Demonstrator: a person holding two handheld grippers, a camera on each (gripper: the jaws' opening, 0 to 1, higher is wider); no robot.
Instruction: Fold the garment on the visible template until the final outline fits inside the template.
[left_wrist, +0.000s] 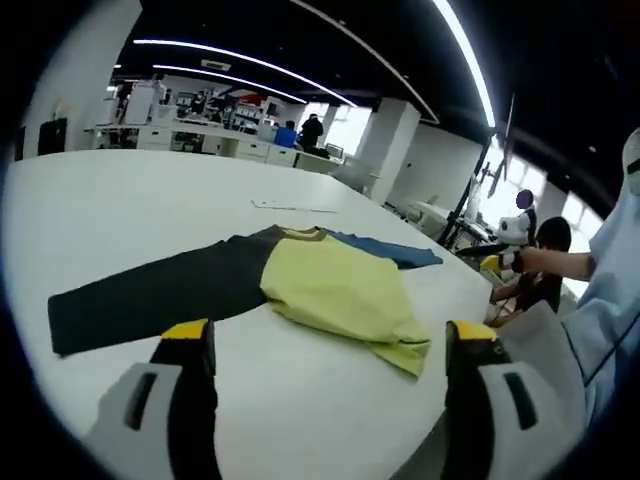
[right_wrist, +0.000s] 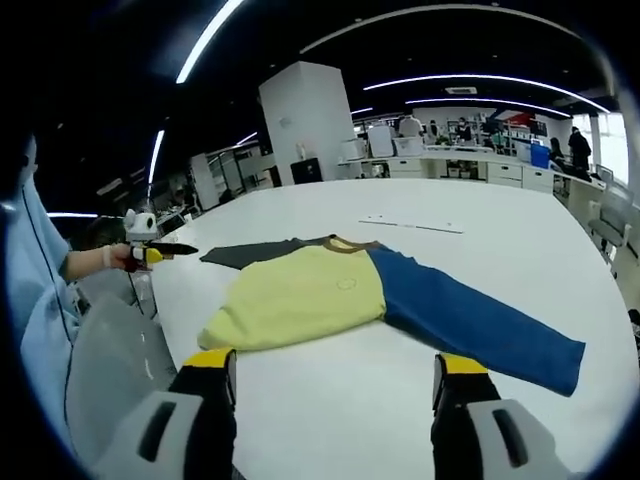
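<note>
A garment lies flat on the white table (left_wrist: 120, 200): yellow body (left_wrist: 335, 290), dark grey sleeve (left_wrist: 150, 295) and blue sleeve (left_wrist: 395, 250). In the right gripper view the yellow body (right_wrist: 300, 295) is in the middle, the blue sleeve (right_wrist: 480, 325) runs right and the dark sleeve (right_wrist: 260, 252) lies behind. My left gripper (left_wrist: 328, 340) is open just short of the garment's near edge. My right gripper (right_wrist: 335, 362) is open in front of the body. Neither holds anything. Thin pale marks (left_wrist: 295, 207) (right_wrist: 410, 225) lie on the table beyond the collar.
A person in a light blue sleeve (left_wrist: 610, 260) (right_wrist: 40, 290) stands at the table edge, and a hand holds the other gripper (left_wrist: 510, 235) (right_wrist: 150, 248) there. Desks and people (left_wrist: 300, 130) fill the back of the room. A white pillar (right_wrist: 310, 120) stands behind the table.
</note>
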